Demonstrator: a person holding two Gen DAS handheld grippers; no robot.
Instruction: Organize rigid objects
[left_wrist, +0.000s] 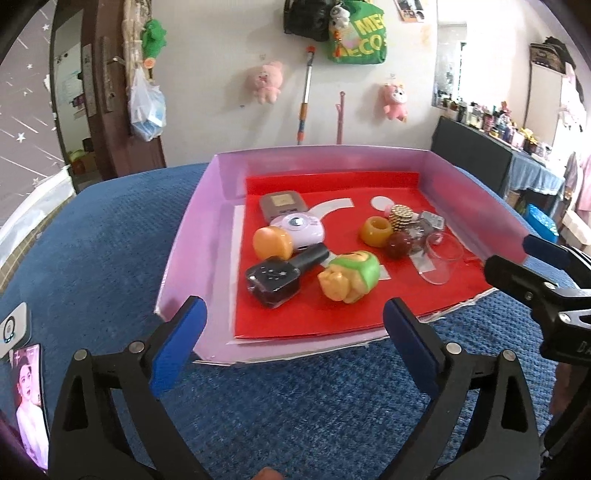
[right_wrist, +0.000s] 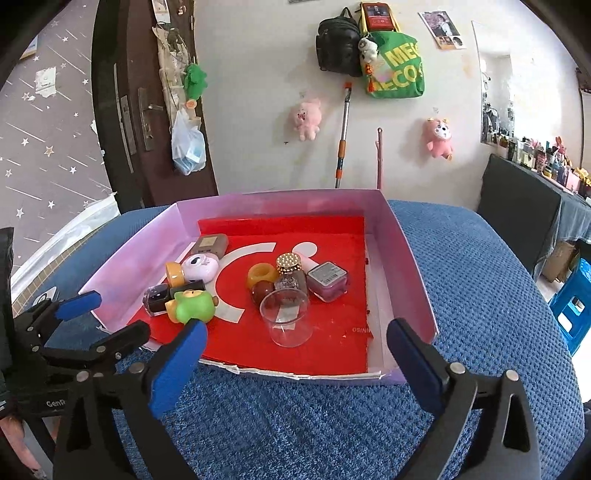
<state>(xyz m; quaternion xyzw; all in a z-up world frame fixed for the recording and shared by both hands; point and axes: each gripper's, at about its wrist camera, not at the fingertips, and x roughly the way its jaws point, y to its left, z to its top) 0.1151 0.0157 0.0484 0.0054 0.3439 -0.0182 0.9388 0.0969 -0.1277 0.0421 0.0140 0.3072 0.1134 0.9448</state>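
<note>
Inside pink tray on blue-covered bench: clear cup on its side at red liner front, green toy and dark bottle to its left, amber ring behind. Left gripper fingers spread, empty, near tray's front edge. Right gripper likewise spread, empty.

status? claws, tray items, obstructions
Left claw open, empty, short of the pink tray. Right claw open, empty, at the tray's near edge. Items clustered on the red liner; clear cup nearest the right claw. Nothing blocking.
</note>
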